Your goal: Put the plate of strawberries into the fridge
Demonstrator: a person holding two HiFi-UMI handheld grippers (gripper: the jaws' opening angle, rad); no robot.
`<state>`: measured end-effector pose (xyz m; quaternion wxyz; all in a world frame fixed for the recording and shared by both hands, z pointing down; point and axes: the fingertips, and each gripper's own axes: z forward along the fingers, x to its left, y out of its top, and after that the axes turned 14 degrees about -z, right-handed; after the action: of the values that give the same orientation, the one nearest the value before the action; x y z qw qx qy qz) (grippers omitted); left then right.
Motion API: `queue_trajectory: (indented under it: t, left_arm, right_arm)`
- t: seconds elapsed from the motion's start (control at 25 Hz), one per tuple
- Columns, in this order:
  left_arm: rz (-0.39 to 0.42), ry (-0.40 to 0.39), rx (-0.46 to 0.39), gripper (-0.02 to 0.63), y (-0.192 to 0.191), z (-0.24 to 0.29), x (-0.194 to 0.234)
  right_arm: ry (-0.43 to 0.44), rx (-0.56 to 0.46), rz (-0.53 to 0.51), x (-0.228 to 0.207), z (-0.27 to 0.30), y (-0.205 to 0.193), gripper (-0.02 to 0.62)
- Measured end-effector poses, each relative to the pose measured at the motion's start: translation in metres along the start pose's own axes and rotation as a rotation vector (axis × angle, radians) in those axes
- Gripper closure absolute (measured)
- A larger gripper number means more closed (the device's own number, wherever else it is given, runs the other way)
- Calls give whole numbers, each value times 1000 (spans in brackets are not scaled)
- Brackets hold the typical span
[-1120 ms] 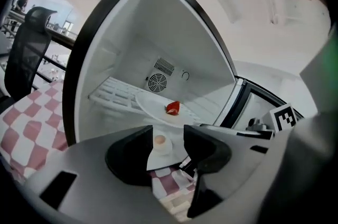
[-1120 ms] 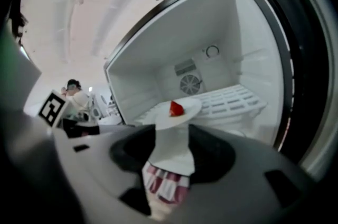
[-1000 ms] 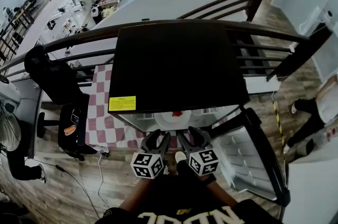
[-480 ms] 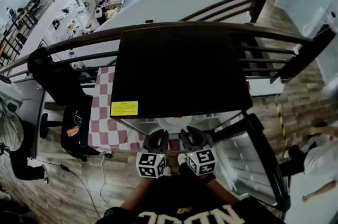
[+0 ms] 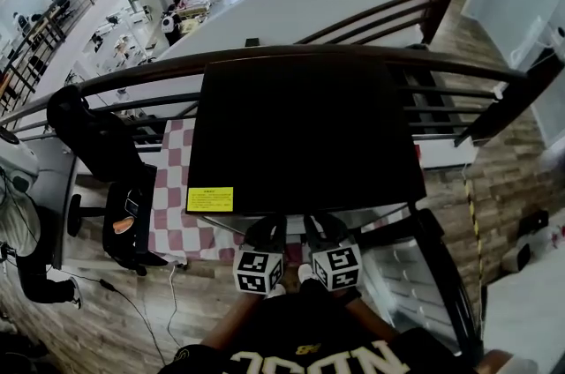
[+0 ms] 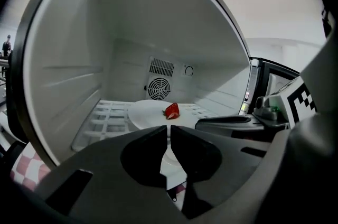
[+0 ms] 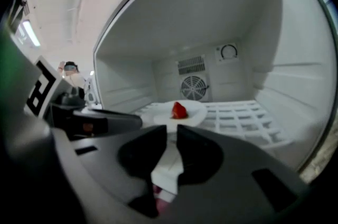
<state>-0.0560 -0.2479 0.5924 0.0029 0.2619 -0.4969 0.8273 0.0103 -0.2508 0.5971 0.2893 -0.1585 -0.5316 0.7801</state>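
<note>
Jaws have just been closing, empty: left gripper (image 6: 169,129) nearly together, right gripper (image 7: 171,132) narrowly apart; the stiff, breakable plate (image 6: 145,114) wants rim grips.

The fridge (image 5: 305,130) fills the middle of the head view. Its door (image 5: 415,275) hangs open at the lower right. A chair (image 5: 88,134) stands at the left, and a cloth (image 5: 172,187) lies between the chair and the fridge. Inside the fridge, the plate (image 6: 142,114) sits on the shelf (image 6: 103,117). The strawberry (image 6: 171,110) lies on the plate. The fan (image 6: 158,87) is in the back wall, behind and above the plate.
</note>
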Motion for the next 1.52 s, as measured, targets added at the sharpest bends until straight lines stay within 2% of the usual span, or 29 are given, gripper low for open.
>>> queue_trajectory:
  t: [0.28,0.8,0.92,1.24,1.52]
  left_arm:
    - [19,44,42,569,11,19,9]
    - [-28,26,34,574,12,16,12]
    - [-36,8,6,574,18,9,7]
    - [-61,-116,-101,574,32,-31,-18]
    - [-18,-146,-163,588,33,-61,-32]
  right_arm:
    - [11,21,-22,-9,19,6,528]
    - [7,21,-15,-6,20,8,528]
    - [6,-6,-16,-2,12,16,528]
    - [-26,-101,-4,13,-23,37,552]
    - [-77,-158,-33,24,-57,49,574]
